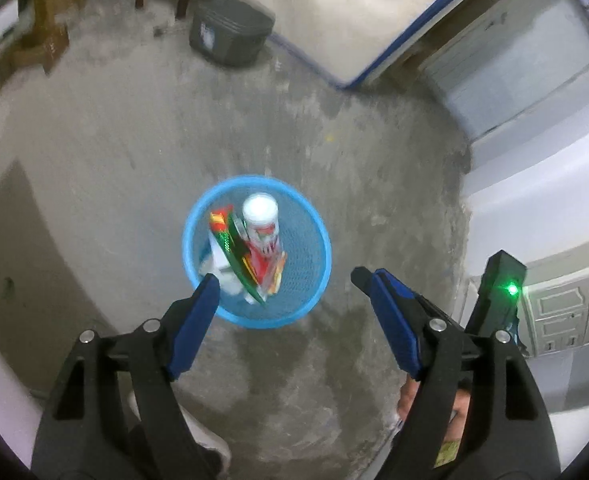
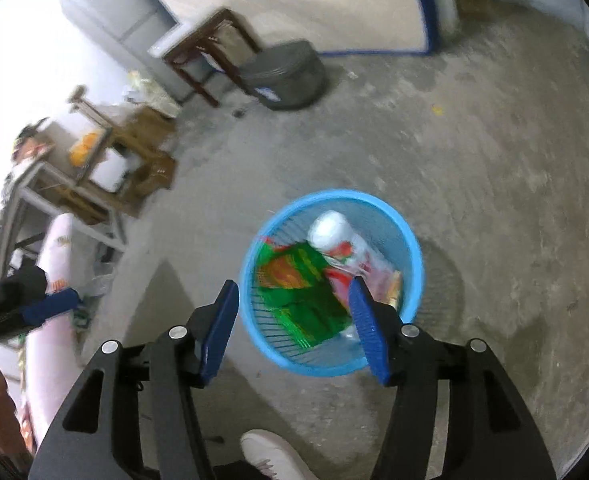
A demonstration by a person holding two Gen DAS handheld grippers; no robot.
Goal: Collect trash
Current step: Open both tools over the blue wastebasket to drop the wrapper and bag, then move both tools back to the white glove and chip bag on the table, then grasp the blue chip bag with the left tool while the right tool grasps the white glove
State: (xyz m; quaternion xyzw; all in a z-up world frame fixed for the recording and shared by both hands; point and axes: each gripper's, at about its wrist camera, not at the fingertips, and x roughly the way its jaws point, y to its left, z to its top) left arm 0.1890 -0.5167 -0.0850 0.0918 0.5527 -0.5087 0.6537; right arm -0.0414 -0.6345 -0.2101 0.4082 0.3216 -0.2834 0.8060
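A blue mesh basket (image 1: 256,179) (image 2: 334,193) stands on the concrete floor. Inside it lie a white cup (image 1: 260,216) (image 2: 328,228) with a red and green label, a green and red wrapper (image 1: 234,252) (image 2: 302,280), and other scraps. My left gripper (image 1: 284,277) hovers above the basket's near rim, open, with nothing between its blue fingers. My right gripper (image 2: 292,282) is also over the basket, open and empty. A blue finger (image 2: 50,304) of the left gripper shows at the left edge of the right wrist view.
A grey lidded bin (image 1: 230,32) (image 2: 282,76) sits farther back beside a dark wooden stool (image 2: 210,52). A white mattress with blue trim (image 1: 334,8) leans behind. Cluttered frames and boxes (image 2: 94,160) stand at left. A person's white shoe (image 2: 270,456) is near the bottom.
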